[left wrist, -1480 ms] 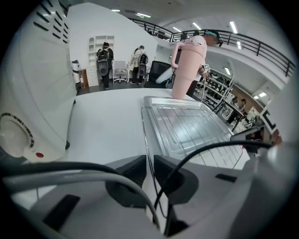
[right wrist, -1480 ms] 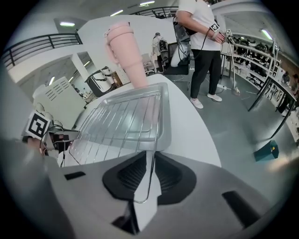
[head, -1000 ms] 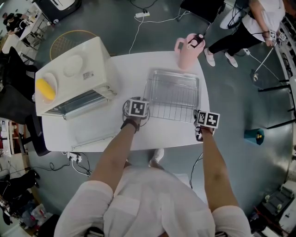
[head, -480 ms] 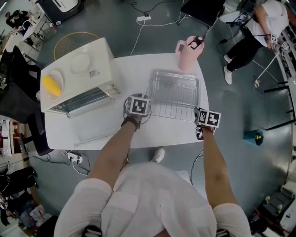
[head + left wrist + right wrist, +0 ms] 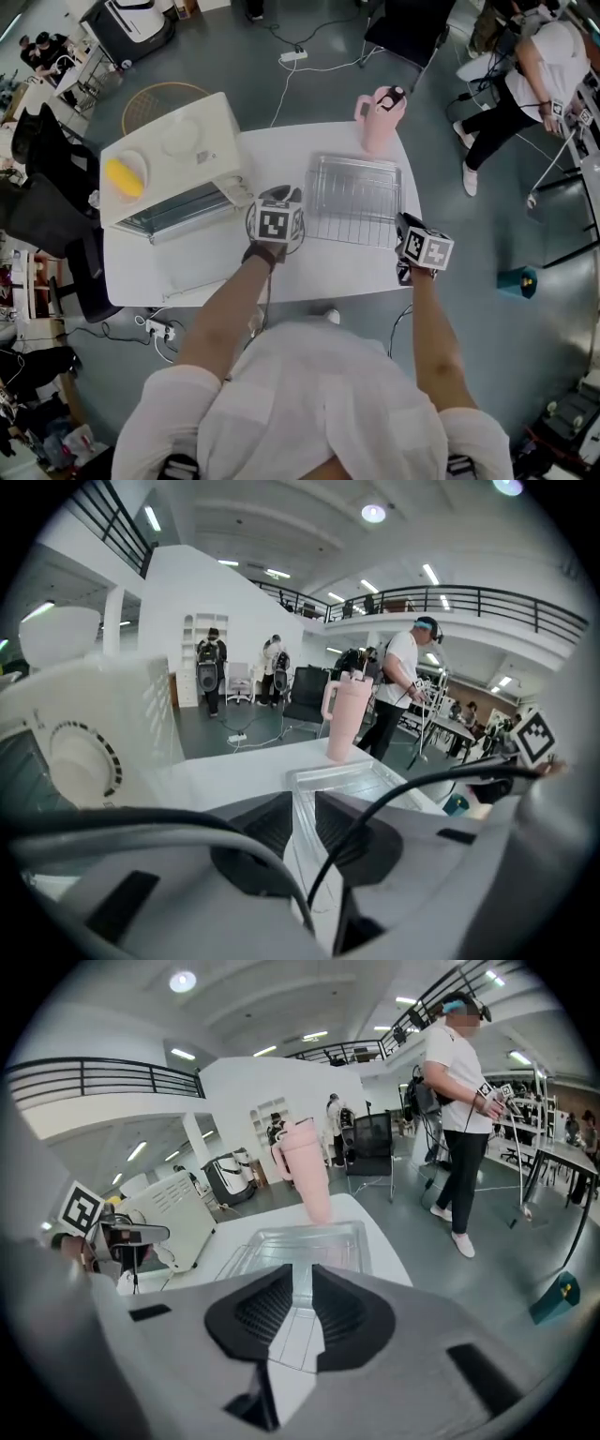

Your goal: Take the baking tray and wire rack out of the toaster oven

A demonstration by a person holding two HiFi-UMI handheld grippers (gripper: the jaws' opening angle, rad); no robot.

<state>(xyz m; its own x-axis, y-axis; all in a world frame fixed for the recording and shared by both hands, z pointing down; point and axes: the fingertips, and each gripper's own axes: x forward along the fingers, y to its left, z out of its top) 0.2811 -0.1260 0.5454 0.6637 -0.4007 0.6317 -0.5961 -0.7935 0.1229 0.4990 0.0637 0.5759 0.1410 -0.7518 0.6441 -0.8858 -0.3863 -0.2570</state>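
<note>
Left tool (image 5: 303,799): jaws a narrow gap apart, nothing between them. It was held above the worktop (image 5: 281,145), just off the near left corner of the baking tray (image 5: 354,187).

Right tool (image 5: 302,1274): jaws had just been closing and stood with a slim gap, also empty. It was poised off the tray's near right corner.

One tool at each near corner reads as a two-handed carry, which suits a wide, flat load that would tip from a single grip.

The tray lay flat on the worktop stacked with the wire rack (image 5: 342,234), whose wires showed past the tray's near edge. Both were well apart from the toaster oven (image 5: 173,155) and near the pink tumbler (image 5: 380,117).

Oven to the left, door (image 5: 187,267) open toward the person. A yellow item (image 5: 125,178) sat on its top.

Judgement: both pieces are out and released, so the task looks essentially done. The tools were kept up and clear so as not to nudge the stack.
</note>
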